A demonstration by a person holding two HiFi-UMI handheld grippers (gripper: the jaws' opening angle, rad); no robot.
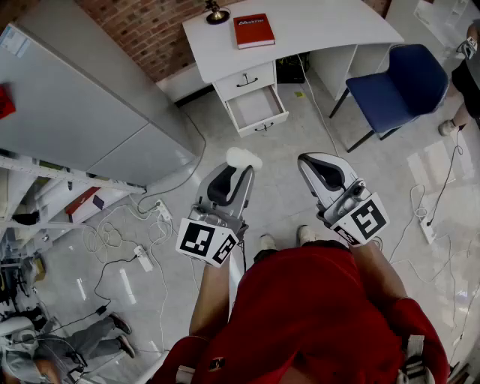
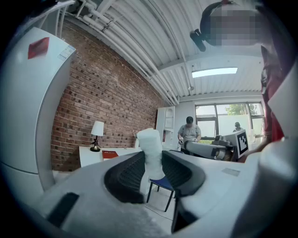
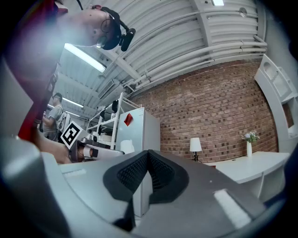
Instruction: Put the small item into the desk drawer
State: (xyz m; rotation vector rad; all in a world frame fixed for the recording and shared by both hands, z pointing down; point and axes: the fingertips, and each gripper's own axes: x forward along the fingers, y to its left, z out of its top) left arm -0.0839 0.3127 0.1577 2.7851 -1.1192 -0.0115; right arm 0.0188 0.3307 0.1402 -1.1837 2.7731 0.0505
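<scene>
Head view: one drawer (image 1: 256,107), one item (image 1: 242,157)

White item (image 1: 243,157); grey left gripper (image 1: 238,169) and right gripper (image 1: 319,166), black pads (image 1: 222,187), black-and-white square-patterned marker cubes (image 1: 206,241); white desk (image 1: 322,22) and drawer (image 1: 256,109); red book (image 1: 253,30); blue chair (image 1: 409,79); red-brown brick wall (image 1: 150,30); pale grey marbled floor (image 1: 300,127); red shirt (image 1: 315,315)

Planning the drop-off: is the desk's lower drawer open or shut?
Open: the head view shows the lower drawer pulled out of the white desk, its pale inside showing, while the upper drawer sits flush.
</scene>
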